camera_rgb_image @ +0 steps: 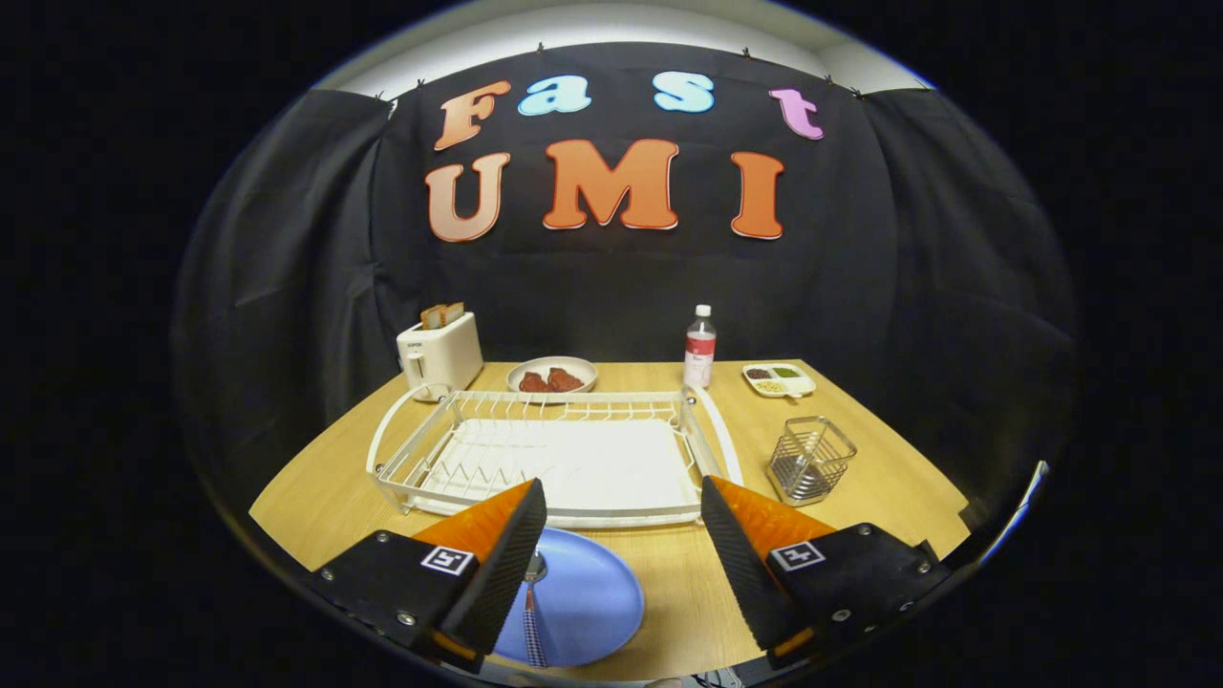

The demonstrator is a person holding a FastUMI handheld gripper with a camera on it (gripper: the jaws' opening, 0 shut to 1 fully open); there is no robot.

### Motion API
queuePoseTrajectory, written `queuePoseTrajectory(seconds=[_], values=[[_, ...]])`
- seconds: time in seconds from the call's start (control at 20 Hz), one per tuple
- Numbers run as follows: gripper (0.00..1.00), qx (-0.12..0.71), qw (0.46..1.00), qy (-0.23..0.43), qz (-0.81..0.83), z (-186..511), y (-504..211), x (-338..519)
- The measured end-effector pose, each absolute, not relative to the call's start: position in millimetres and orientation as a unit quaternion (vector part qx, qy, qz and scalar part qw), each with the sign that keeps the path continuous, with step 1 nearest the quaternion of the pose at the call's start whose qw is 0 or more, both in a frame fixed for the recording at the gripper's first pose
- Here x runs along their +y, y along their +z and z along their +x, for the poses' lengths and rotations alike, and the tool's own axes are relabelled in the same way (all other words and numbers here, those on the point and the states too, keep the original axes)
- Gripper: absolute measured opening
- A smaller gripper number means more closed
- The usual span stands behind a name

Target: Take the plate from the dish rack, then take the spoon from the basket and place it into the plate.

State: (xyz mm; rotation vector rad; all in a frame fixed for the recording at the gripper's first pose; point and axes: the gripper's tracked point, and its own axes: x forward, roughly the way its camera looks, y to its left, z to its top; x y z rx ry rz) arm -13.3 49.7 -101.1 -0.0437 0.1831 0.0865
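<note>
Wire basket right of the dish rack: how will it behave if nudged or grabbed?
The wire basket looks like thin open mesh holding nothing visible, so probably light and apt to slide on the smooth table. Taller than wide, it may tip. The gripper is open, well short of it.

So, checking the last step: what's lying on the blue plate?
A spoon lies on the blue plate, its bowl partly hidden behind one finger of the open tool, which holds nothing.

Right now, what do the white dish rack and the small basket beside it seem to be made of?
White dish rack: probably coated metal wire, thin smooth white bars, over a matte white tray, likely plastic. Small basket: bare metal wire, silvery and shiny. The gripper is open, with nothing between its fingers.
</note>
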Motion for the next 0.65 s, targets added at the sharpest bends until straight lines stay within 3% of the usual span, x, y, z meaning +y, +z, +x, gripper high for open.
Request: queuePoseTrajectory(seconds=[0.65], values=[[0.98, 0.012, 1.000, 0.014, -0.026, -8.5, 10.5, -26.9]])
